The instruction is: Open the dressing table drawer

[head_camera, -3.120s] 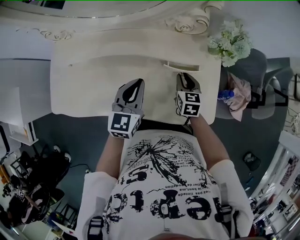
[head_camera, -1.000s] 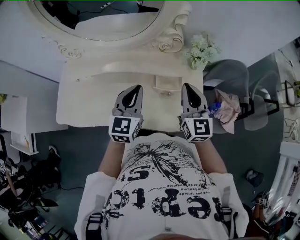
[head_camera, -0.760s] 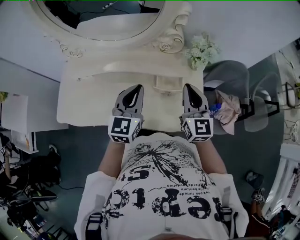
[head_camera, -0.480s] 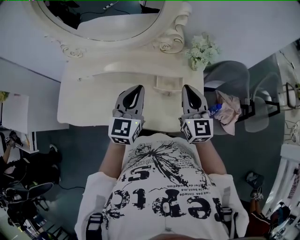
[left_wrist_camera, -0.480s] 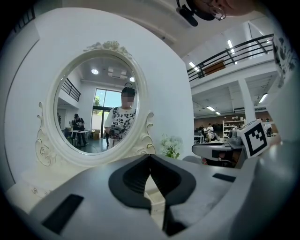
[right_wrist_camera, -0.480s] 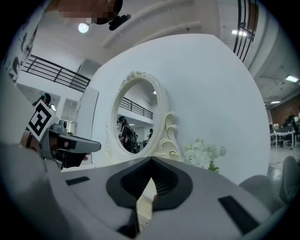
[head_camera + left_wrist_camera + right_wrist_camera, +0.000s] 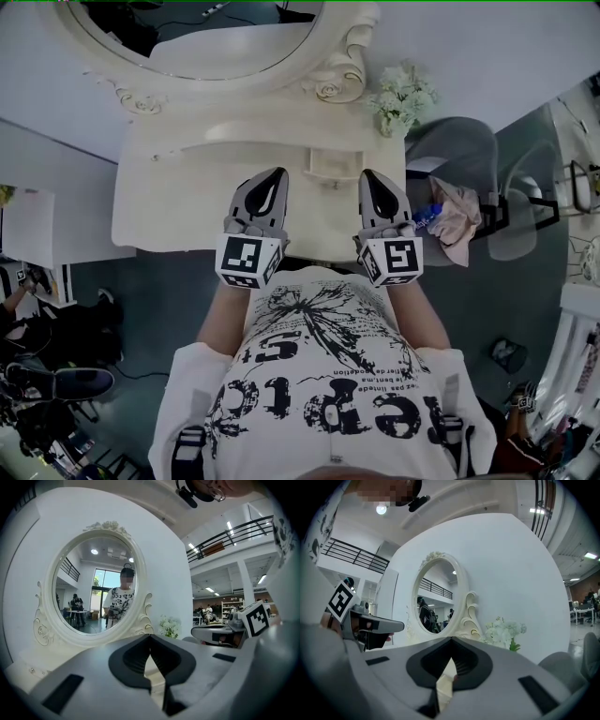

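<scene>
Since three seconds ago, the right gripper (image 7: 372,176) is sitting farther back from the small drawer (image 7: 334,161), upper centre on the dressing table (image 7: 187,206). It and the left gripper (image 7: 274,176) are pressing their jaws together, holding nothing. Light and rigid, the drawer is probably best pulled by its front knob (image 7: 330,184).

This is a large open hall with a furnished corner staged inside it. A cream carved wooden dressing table (image 7: 187,202) with an oval scroll-framed mirror (image 7: 96,597) stands against a plain white partition wall (image 7: 511,573). At the upper right of the left gripper view, a black-railed mezzanine (image 7: 234,531) runs under strip ceiling lights (image 7: 228,525), with white shelving (image 7: 228,607) beneath. Dark equipment stands (image 7: 47,389) crowd the head view's lower left.
</scene>
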